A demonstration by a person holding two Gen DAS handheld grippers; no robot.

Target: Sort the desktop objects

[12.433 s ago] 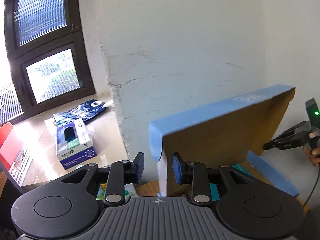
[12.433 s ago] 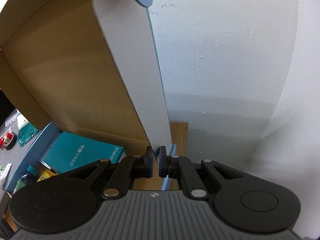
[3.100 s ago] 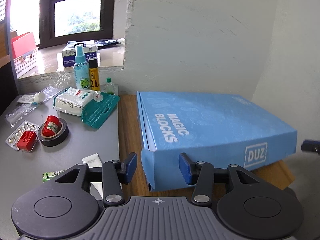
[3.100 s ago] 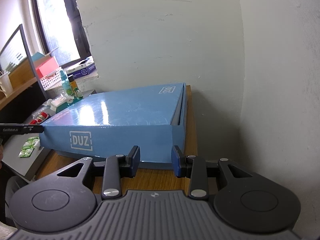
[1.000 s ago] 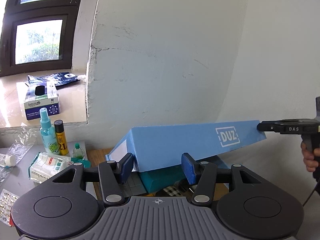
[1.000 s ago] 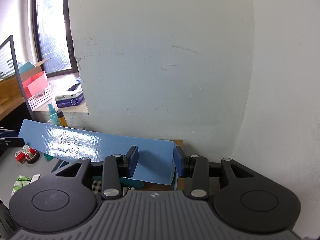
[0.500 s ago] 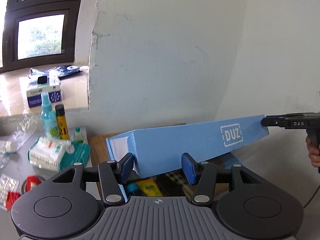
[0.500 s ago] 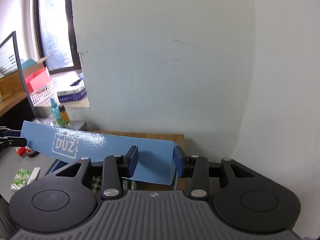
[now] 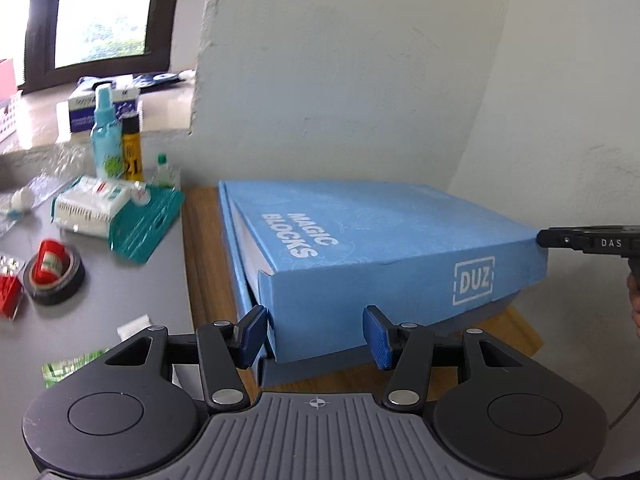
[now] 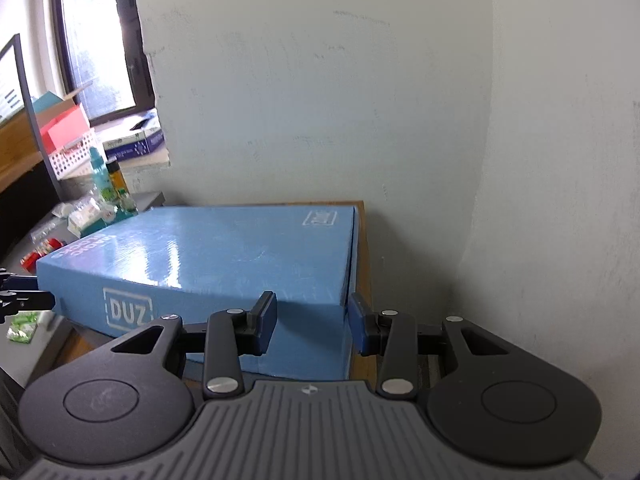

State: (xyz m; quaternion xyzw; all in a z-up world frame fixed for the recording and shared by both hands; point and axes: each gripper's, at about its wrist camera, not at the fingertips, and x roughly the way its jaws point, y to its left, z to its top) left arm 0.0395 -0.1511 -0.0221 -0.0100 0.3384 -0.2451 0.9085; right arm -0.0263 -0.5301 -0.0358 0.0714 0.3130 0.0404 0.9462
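Observation:
A flat blue "MAGIC BLOCKS" box (image 9: pixel 372 240) lies on the wooden desk (image 9: pixel 204 256), its lid lowered almost flat; it also shows in the right wrist view (image 10: pixel 224 256). My left gripper (image 9: pixel 316 336) is open, its fingers astride the lid's front left corner. My right gripper (image 10: pixel 312 320) is open at the lid's front right corner. The right gripper's tip (image 9: pixel 584 242) shows at the box's right corner in the left wrist view. The left gripper's tip (image 10: pixel 24 300) shows at the left edge of the right wrist view.
On the grey table (image 9: pixel 120 288) at left lie a black tape roll with a red item inside (image 9: pixel 52 270), a white wipes pack (image 9: pixel 90 206), a teal packet (image 9: pixel 146 222), a teal spray bottle (image 9: pixel 105 132) and a yellow bottle (image 9: pixel 131 152). White walls (image 9: pixel 340 80) stand behind and to the right.
The box lid has swung down from a raised tilt to nearly flat over the box. Both grippers came down with it and stay open.

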